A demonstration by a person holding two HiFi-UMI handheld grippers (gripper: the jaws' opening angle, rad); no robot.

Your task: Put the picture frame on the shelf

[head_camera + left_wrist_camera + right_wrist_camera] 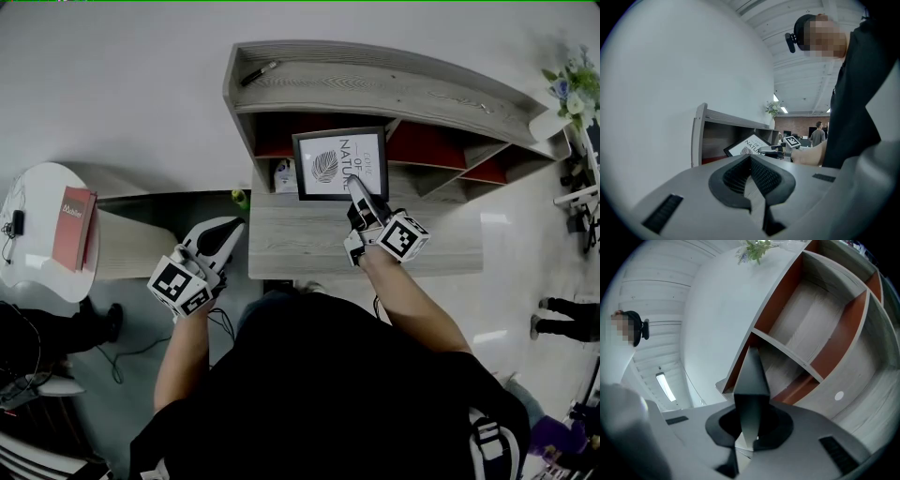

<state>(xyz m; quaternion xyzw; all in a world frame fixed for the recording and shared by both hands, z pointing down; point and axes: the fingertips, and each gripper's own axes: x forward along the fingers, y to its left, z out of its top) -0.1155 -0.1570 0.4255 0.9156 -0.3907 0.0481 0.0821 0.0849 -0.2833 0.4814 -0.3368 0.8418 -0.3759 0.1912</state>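
The left gripper (225,232) is hovering off the front left corner of the shelf's (375,89) lower board (300,246), its jaws meeting with nothing between them. The right gripper (357,187) is reaching over that board, its jaws clamping tightly on the lower right edge of the picture frame (328,167). The frame is leaning tilted at the board's back edge, in front of the left red-backed compartment (272,139). Its print is showing a leaf and the words "OF NATURE".

Right gripper (357,185) reaches forward, jaws clamped on picture frame (323,165); left gripper (228,228) hangs back, jaws together.
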